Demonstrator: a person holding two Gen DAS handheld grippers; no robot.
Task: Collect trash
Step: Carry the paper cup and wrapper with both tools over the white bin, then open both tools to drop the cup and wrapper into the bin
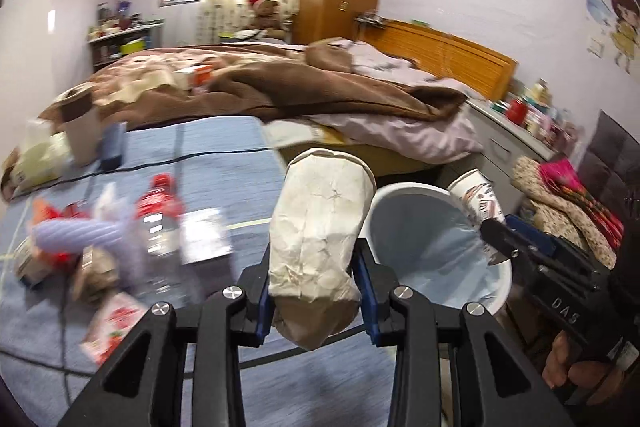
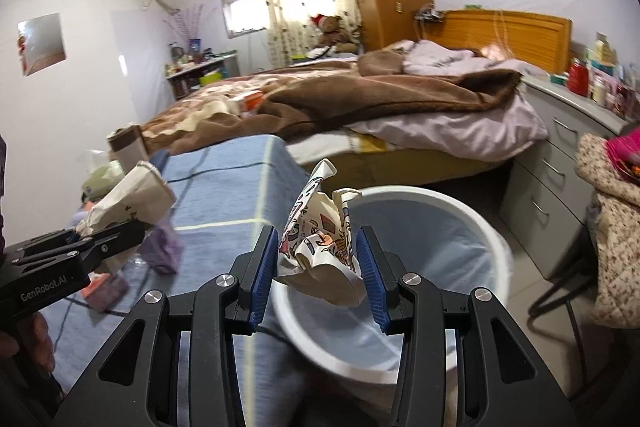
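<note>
My left gripper (image 1: 316, 297) is shut on a crushed plain paper cup (image 1: 320, 223), held up just left of a white bin (image 1: 500, 291) with a pale blue liner. My right gripper (image 2: 318, 267) is shut on a crumpled printed paper cup (image 2: 320, 243) over the bin's (image 2: 492, 239) near rim. From the left wrist, the right gripper (image 1: 494, 241) and its printed cup (image 1: 480, 199) hang over the bin's right side. The right wrist shows the left gripper (image 2: 114, 233) with the plain cup (image 2: 132, 199) at the left.
Trash lies on the blue cloth (image 1: 208, 155): a red-capped bottle (image 1: 158, 215), a pink carton (image 1: 112, 327), wrappers, a tissue pack (image 1: 40, 151). Behind are the bed with a brown blanket (image 1: 300, 87), a grey drawer unit (image 2: 560, 163) and a chair with clothes (image 2: 612, 211).
</note>
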